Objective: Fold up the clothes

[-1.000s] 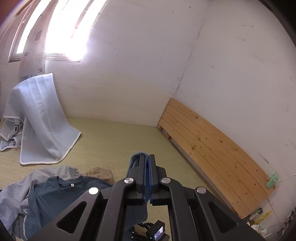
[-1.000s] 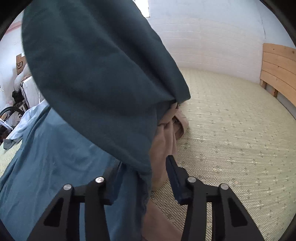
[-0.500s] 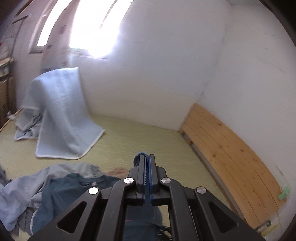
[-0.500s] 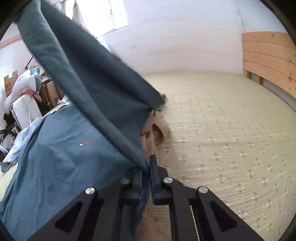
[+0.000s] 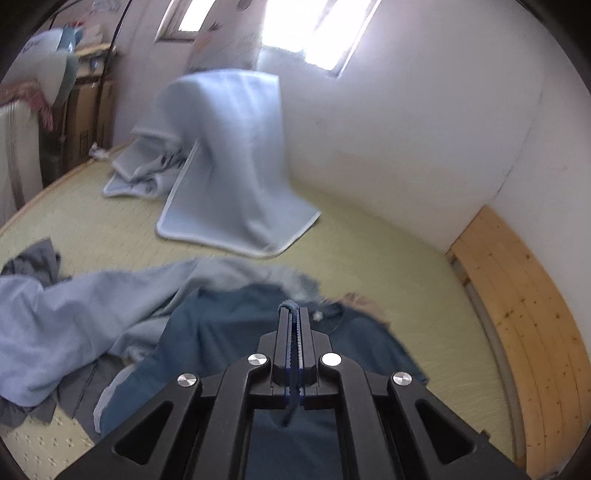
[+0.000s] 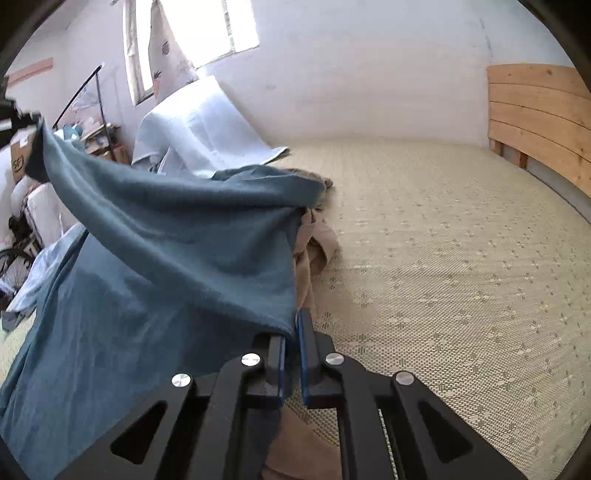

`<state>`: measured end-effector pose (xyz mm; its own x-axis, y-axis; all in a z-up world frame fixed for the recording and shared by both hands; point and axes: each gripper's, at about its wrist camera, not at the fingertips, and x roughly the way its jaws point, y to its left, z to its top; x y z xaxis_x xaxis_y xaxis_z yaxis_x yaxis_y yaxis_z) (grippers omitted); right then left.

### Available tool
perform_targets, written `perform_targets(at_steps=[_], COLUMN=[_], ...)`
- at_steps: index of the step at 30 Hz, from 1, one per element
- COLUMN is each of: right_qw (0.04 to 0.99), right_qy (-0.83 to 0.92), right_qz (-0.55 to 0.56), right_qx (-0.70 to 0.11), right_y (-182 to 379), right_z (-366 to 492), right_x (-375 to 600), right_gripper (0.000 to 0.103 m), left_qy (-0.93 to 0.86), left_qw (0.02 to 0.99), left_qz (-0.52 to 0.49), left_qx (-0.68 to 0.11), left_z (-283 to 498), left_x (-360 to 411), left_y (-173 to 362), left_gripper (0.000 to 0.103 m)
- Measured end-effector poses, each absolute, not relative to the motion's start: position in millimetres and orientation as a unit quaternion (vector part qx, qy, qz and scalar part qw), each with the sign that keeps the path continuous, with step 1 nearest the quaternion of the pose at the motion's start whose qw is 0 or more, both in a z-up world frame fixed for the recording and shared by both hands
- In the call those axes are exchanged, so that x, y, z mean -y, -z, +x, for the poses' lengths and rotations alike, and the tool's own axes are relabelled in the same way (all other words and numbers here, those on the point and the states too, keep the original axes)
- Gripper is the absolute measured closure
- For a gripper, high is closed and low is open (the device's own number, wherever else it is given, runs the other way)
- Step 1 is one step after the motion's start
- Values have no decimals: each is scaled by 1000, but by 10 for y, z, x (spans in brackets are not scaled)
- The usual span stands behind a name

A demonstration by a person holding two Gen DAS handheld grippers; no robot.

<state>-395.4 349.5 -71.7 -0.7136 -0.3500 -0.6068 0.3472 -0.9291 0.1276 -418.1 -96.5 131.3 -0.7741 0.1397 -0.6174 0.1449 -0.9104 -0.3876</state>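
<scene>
Right tongs (image 6: 291, 328) just clamped the teal shirt (image 6: 166, 266) hem while left tongs (image 5: 293, 314), pinching another edge, dropped toward the mat (image 6: 443, 258), so shirt's now stretched, ready to lay flat.

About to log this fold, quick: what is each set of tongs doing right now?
Left tongs: closed, pinching the teal shirt.
Right tongs: closed on the teal shirt's edge.

Pale blue blanket (image 5: 229, 155) draped below window (image 5: 325, 33); wooden headboard (image 6: 539, 122) right; blurred shelving, perhaps (image 5: 88, 96).
</scene>
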Motion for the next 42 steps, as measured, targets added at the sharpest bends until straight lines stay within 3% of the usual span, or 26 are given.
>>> perform_targets(at_steps=[5,7,14,23,24,25,27,35,42], right_qw=[202,208,197,131,128,122,110,67,59], right_qy=[918,919,894,855,852,854,859,898,885], right_qz=[341,334,371,474,481,484,488,434,462], right_qx=[-7,14,156,166,162,148,113,-15,-18], right_y=[516,339,-143,244,276,288,297,-141,-94], right_z=[-3957,-3983,-4687,-5653,-5713,-5747,-5798,-5863,-6005], right_x=[-3599,-3708,-3788,-3399,-3341,-3287,-3182,-2879,-2816], right_gripper=[76,50,47,53,60,80,101,102,100], left_qy=[915,917,916,913,913,912,911,905,900], left_qw=[-34,-59,-129,-180,-182,-182,-182,-161,-148], left_qz=[341,334,320,308,309,310,313,333,345], left_qx=[-212,-208,-205,-199,-197,-196,-197,-210,-223], left_z=[-4109,-4060,-3858,-3725,-3722,-3725,-3734,-3836,-3817], left_x=[972,931,790,780,786,796,825,1049,1195], left_y=[-1101,-1097,-1290,-1438,-1428,-1411,-1368,-1062,-879], left_gripper=[102,102,102,102,102,102,102,102,102])
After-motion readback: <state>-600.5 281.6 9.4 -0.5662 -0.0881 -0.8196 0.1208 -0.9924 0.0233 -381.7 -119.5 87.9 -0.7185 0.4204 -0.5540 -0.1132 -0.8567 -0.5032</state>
